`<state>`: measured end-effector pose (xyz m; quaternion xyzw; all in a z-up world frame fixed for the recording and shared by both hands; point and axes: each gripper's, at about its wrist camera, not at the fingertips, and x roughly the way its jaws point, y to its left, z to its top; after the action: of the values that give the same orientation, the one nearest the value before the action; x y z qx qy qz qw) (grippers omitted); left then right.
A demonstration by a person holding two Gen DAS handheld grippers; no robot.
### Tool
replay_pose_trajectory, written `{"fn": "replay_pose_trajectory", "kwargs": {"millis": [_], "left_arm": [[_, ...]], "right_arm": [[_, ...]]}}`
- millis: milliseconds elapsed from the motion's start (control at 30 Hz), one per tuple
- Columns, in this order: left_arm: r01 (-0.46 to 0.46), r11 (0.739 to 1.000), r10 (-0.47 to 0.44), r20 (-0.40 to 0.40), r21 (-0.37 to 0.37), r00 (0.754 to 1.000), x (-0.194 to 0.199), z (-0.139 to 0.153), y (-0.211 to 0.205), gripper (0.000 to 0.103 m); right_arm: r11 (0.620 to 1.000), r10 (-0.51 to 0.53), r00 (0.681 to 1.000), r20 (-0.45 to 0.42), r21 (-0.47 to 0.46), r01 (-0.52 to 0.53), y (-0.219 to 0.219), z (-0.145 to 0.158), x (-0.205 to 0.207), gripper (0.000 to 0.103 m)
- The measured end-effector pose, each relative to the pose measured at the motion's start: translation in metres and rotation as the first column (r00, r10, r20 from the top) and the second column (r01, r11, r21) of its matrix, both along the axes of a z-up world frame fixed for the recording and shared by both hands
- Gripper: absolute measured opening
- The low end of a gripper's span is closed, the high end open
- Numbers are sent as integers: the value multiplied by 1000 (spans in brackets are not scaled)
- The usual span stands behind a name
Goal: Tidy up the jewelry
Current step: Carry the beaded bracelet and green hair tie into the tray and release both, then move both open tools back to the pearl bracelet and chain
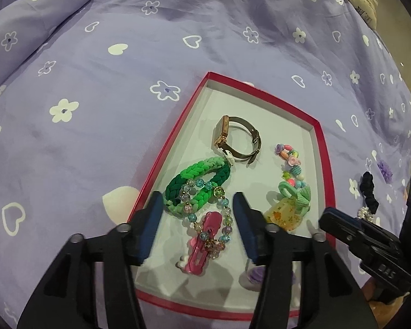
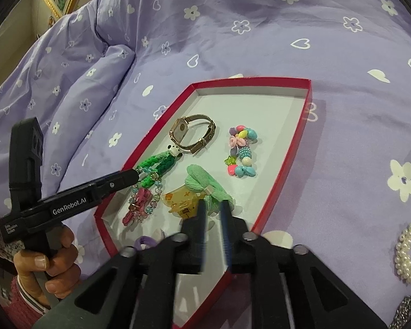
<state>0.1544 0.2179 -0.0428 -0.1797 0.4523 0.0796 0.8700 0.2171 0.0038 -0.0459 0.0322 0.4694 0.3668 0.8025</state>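
A red-rimmed tray (image 1: 322,148) lies on the lilac bedspread (image 1: 123,63), holding a gold watch (image 1: 234,139), a green braided band (image 1: 197,183), a pink hair clip (image 1: 202,242) and a bead bracelet (image 2: 242,150). The left gripper (image 1: 197,227) hangs over the clip, fingers apart and empty. The right gripper (image 2: 214,219) has its fingers slightly parted near the tray's near edge, by a yellow claw clip (image 2: 182,201), gripping nothing.

white lettering "genrobot.ai" runs along the black arm of the left gripper (image 2: 139,176) reaching over the red box (image 2: 285,186), smaller white print near its handle is too fine to read, and the right gripper (image 1: 322,220) beside that box bears embossed letters, seemingly "das".
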Motion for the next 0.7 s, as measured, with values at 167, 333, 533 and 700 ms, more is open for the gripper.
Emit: {"fn": "replay_pose_trajectory", "kwargs": {"millis": [167,333,533,700], "left_arm": [[10,1000,-10,6,10,1000,-7,8,-6,54],[20,1000,-20,15,15,1000,-18,16,-18,58],[40,999,-40,32,-5,999,-31,24,-40,60],[92,996,-91,44,-6,995,-35,34,-68,60]], "right_arm": [[999,-17,1000,25,33,16,-16,15,-9,37],[997,-69,997,39,47,67,-46,24,-18,38],[989,-146,988,41,42,144,-90,26,-28,40],[978,-207,977,41,31,206,-129,26,-35,40]]}}
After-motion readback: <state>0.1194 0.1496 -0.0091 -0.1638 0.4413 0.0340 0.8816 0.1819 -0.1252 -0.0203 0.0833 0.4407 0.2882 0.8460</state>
